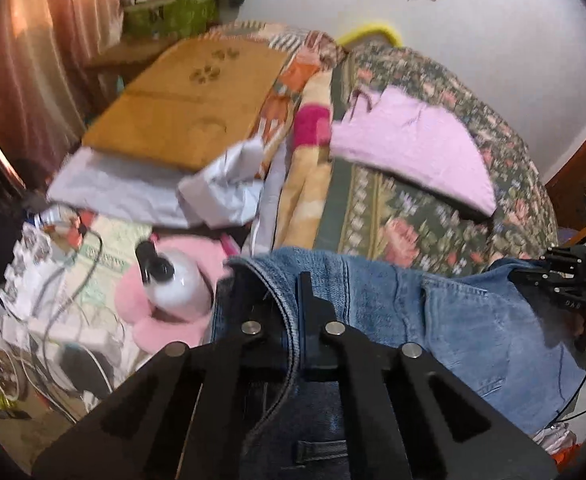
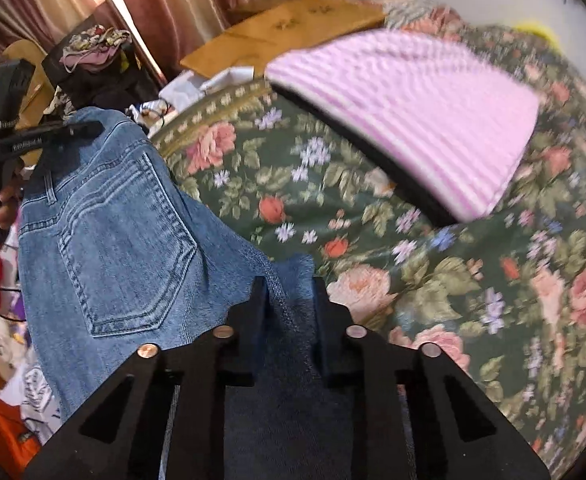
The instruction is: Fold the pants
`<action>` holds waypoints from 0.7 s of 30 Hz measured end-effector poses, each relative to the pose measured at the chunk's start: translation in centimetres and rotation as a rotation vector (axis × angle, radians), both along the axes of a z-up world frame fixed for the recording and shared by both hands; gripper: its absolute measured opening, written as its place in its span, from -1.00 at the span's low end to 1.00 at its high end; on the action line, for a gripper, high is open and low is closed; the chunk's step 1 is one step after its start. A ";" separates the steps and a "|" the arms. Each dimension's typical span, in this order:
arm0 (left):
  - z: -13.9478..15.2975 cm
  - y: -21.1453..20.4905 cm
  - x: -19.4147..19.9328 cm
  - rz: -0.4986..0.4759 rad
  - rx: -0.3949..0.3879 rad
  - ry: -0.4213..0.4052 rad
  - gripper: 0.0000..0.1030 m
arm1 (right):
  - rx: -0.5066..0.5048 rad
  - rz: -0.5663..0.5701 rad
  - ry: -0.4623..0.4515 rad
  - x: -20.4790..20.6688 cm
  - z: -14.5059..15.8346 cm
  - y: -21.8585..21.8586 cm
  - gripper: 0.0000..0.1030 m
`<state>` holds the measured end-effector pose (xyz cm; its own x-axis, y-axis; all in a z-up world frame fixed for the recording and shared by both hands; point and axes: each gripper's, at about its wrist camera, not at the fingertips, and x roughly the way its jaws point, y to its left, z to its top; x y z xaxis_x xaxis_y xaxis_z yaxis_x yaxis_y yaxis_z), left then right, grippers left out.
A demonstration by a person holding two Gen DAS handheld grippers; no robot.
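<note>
Pants (image 1: 473,320) clamped in jaws of both grippers, above bedspread (image 2: 413,280).

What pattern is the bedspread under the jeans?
Dark green bedspread with pink roses; clearest in right wrist view.

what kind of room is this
Most likely a lived-in bedroom: a bed under a floral bedspread, folded pink clothing lying on it, curtains behind, and blue jeans being handled at the bed's edge.

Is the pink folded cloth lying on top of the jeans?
No, the pink cloth lies apart from the jeans, on the floral bedspread.
</note>
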<state>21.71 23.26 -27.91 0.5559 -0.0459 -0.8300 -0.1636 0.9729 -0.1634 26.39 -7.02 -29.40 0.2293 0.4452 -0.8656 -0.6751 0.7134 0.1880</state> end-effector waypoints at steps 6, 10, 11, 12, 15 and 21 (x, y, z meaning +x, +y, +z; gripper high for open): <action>2.2 -1.2 1.3 -0.029 0.075 -0.040 -0.95 | 0.011 -0.044 -0.104 0.0 2.0 -1.2 -0.81; -0.1 -0.9 3.6 -0.031 0.101 0.042 -0.90 | 0.015 -0.106 -0.127 1.8 2.2 -2.2 -0.81; -1.2 -0.6 4.3 -0.023 0.096 0.081 -0.85 | 0.013 -0.113 -0.118 2.4 2.0 -2.1 -0.80; -2.2 -0.2 4.6 -0.017 0.091 0.112 -0.81 | 0.006 -0.117 -0.100 2.8 1.4 -2.0 -0.77; -3.6 1.0 5.0 0.011 0.070 0.146 -0.64 | -0.012 -0.124 -0.065 3.3 0.7 -1.6 -0.67; 0.1 2.7 1.5 0.075 0.071 0.057 -0.10 | -0.050 -0.138 -0.116 1.9 2.7 -2.9 -0.21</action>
